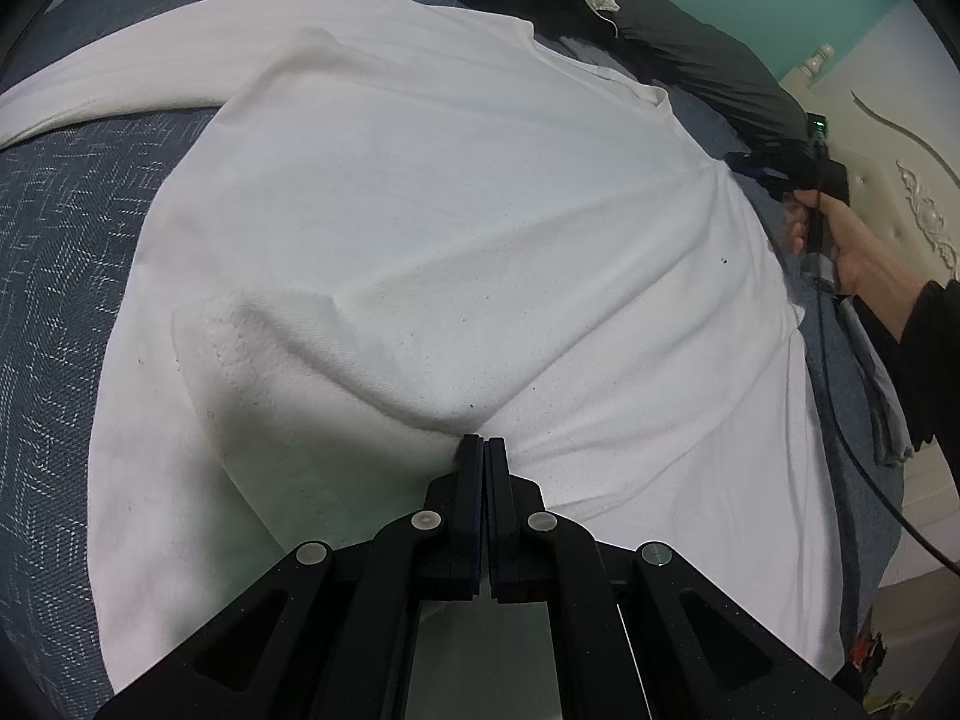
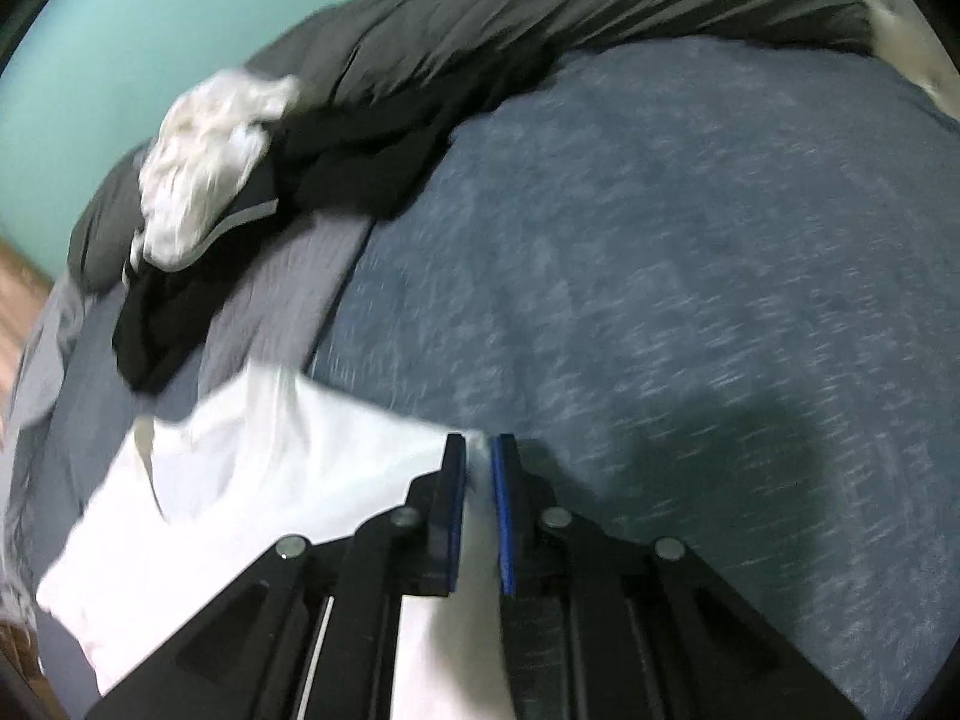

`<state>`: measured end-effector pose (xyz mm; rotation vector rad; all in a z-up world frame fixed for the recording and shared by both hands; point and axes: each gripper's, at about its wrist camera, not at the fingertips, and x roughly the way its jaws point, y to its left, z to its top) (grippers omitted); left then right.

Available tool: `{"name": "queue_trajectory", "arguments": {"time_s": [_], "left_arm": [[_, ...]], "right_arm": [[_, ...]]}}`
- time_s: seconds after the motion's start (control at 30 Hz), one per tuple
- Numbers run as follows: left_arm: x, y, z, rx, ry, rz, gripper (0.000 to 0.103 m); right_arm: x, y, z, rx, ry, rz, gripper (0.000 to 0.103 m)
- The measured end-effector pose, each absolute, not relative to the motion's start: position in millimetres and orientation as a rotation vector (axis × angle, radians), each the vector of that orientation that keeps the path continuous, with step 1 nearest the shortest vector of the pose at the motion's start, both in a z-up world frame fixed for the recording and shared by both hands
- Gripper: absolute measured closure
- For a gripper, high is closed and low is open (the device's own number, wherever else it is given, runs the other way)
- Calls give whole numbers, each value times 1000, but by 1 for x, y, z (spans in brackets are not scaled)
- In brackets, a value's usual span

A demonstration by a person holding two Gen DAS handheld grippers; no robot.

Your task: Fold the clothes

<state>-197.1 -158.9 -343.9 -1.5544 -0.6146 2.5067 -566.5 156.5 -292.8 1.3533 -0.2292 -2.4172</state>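
Blue patterned bed cover [image 1: 54,276] fills most of both views. White long-sleeved top [image 1: 420,210] lies spread flat on it, one sleeve stretched out toward far left, fabric pulled into creases running to the two grip points. Dark grey duvet [image 2: 540,18] bunched along far edge of bed, w/ black garments [image 2: 336,162] and a crumpled white cloth [image 2: 198,162] piled beside it. Left tongs [image 1: 483,450] pressed together, pinching a raised fold of the top near its hem. Right tongs [image 2: 478,456] nearly closed, gripping the top's edge; right view blurred. Person's hand [image 1: 852,252] holds right tool's handle.
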Motion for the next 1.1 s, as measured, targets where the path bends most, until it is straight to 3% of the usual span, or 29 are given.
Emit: {"name": "queue_trajectory", "arguments": {"time_s": [0.27, 0.57, 1.1], "left_arm": [[-201, -156, -343, -1559, -621, 2505, 103], [-201, -153, -342, -1566, -607, 2522, 103], [-202, -154, -343, -1577, -604, 2528, 103]], "right_arm": [[-516, 203, -269, 1293, -288, -2343, 94], [-409, 229, -292, 1352, -205, -2249, 94], [-378, 223, -311, 1486, -151, -2311, 94]]}}
